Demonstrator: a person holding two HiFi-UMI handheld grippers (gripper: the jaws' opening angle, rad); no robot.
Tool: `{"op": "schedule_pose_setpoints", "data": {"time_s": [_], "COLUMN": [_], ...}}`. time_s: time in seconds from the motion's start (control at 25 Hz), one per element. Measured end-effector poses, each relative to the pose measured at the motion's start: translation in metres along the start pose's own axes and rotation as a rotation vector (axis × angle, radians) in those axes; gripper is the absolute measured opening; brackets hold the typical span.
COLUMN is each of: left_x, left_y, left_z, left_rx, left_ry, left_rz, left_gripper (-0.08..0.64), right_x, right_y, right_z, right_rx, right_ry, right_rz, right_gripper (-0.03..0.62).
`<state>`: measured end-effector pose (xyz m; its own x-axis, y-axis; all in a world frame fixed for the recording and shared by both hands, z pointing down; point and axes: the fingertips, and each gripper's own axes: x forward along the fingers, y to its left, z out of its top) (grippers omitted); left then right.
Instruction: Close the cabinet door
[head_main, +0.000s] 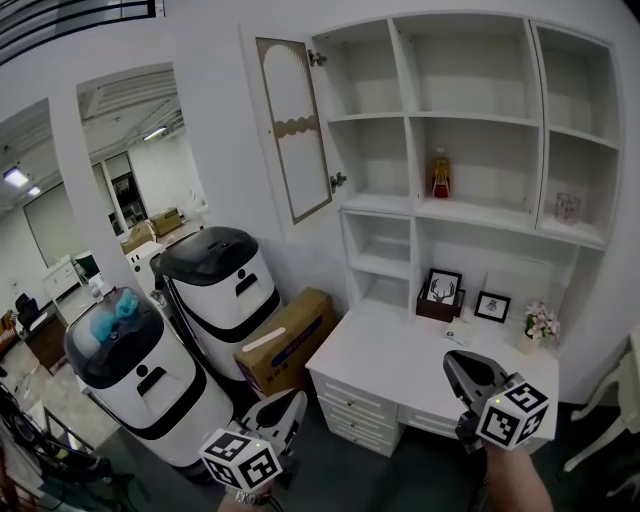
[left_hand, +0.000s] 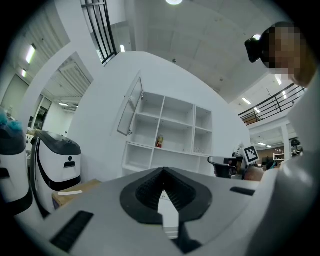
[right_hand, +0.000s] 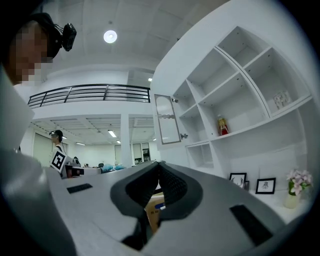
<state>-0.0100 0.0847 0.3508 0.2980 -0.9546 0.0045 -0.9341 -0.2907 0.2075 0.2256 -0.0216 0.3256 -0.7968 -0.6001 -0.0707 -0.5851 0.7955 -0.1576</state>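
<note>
The white cabinet door (head_main: 295, 125) with an arched glass panel stands swung open at the upper left of the white shelf unit (head_main: 470, 120); its small dark handle (head_main: 338, 181) is at the lower right corner. The same door (left_hand: 131, 107) shows in the left gripper view, and the door (right_hand: 167, 119) shows again in the right gripper view. Both grippers are held low and far from it. My left gripper (head_main: 296, 398) (left_hand: 162, 171) is shut and empty. The jaws of my right gripper (head_main: 452, 358) (right_hand: 159, 164) are likewise shut on nothing, above the desk.
Two white-and-black machines (head_main: 222, 290) (head_main: 135, 365) and a cardboard box (head_main: 285, 340) stand on the floor under the door. A white desk (head_main: 390, 350) with drawers carries picture frames (head_main: 443, 288) and flowers (head_main: 540, 322). A red bottle (head_main: 439, 175) stands on a shelf.
</note>
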Motion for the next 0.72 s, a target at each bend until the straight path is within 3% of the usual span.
{"op": "schedule_pose_setpoints", "data": {"time_s": [0.44, 0.72], "left_x": [0.005, 0.008], "left_y": [0.01, 0.037], "left_z": [-0.013, -0.003], "left_rx": [-0.007, -0.006], "left_ry": [0.044, 0.038], "left_rz": [0.022, 0.02], "left_gripper": [0.005, 0.005], "right_x": [0.013, 0.042], "right_y": [-0.007, -0.002], "right_z": [-0.019, -0.019], "right_rx": [0.049, 0.046], "right_ry": [0.025, 0.023], "right_rz": [-0.004, -0.007], "right_gripper": [0.005, 0.005]}}
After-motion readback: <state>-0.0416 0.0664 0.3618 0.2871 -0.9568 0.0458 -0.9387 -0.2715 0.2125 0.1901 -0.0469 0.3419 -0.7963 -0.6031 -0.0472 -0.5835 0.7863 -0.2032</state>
